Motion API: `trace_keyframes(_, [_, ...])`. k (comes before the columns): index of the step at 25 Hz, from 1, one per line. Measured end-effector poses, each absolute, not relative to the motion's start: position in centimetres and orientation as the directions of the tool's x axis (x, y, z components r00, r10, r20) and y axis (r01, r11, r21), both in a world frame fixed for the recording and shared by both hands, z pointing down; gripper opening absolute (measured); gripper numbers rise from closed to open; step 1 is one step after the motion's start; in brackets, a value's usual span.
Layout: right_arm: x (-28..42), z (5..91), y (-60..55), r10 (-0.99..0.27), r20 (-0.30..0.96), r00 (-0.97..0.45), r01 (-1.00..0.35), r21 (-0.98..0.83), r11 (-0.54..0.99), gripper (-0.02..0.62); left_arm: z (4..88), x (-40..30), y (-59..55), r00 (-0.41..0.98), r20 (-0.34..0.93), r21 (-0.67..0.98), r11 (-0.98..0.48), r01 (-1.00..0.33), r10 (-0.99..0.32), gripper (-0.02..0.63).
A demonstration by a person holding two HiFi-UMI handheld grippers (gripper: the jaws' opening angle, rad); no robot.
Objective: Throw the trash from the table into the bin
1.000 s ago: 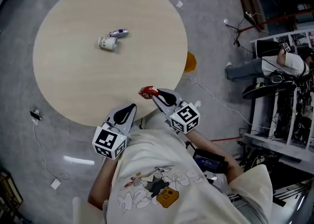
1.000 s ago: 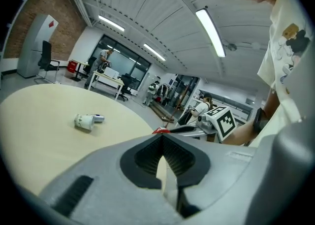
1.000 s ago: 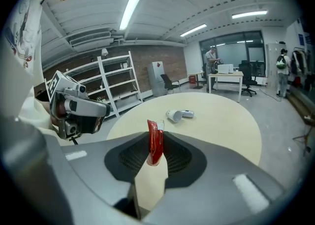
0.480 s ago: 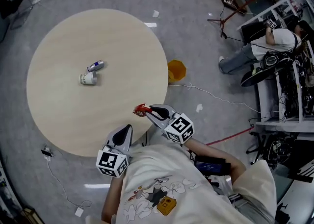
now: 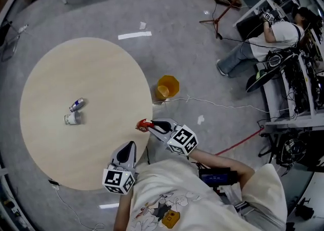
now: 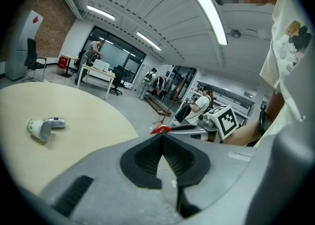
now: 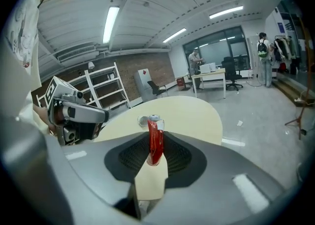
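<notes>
Table: the round table has slid leftwards in the head view over the last second. Both grippers have swung round its rim together, and it now lies mostly to the left of the left gripper and ahead of it.

Bin: the orange bin was half cut off by the tabletop a second ago and now shows whole on the floor. It stands ahead of the right gripper's tips and a little to their right, near but apart from them, just off the table's rim.

Right gripper: it hangs about over the table's edge, its jaws partly closed and pinching the red wrapper. That grip has not altered.

Left gripper: its jaws are fully together with nothing between them. It is beside the right gripper and a little behind it.

Red wrapper: it stands upright between the right gripper's pads and pokes out past the tips, so it is off the table.

Cup and can: they lie just beside each other on the tabletop, unmoved. They are now well off to the left of the left gripper.

Meaning: this looks like the carry to the bin, nearly done. The wrapper still has to come over the bin's mouth before release, and the cup and can still wait.
</notes>
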State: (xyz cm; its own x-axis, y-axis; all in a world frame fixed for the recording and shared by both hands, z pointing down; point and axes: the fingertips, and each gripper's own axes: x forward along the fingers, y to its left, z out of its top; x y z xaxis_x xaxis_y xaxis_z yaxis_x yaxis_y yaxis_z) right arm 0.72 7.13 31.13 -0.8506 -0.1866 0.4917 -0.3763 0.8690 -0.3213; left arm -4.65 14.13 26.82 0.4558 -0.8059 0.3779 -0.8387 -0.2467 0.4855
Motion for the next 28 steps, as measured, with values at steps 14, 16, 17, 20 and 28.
trace_keyframes(14, [14.0,37.1,-11.2,-0.284,0.535,-0.796,-0.495,-0.306,0.813,0.091,30.0,7.4,-2.6,0.513,0.434,0.496,-0.279,-0.822,-0.740,0.005])
trace_keyframes(16, [15.5,39.3,-13.8,-0.291,0.552,-0.781,-0.511,-0.298,0.806,0.091,31.3,8.9,-4.7,0.507,0.443,0.499,-0.267,-0.825,-0.739,0.005])
trace_keyframes(17, [16.0,40.7,-14.9,-0.291,0.563,-0.774,-0.517,-0.296,0.803,0.091,32.0,9.6,-5.7,0.503,0.450,0.498,-0.261,-0.827,-0.737,0.005])
trace_keyframes(20, [17.4,45.3,-17.7,-0.286,0.594,-0.752,-0.536,-0.300,0.789,0.091,34.4,11.6,-8.3,0.499,0.470,0.498,-0.247,-0.831,-0.728,0.005])
trace_keyframes(28, [20.5,61.8,-23.0,-0.241,0.705,-0.667,-0.584,-0.294,0.756,0.091,43.3,15.9,-12.5,0.414,0.506,0.542,-0.094,-0.835,-0.756,0.005])
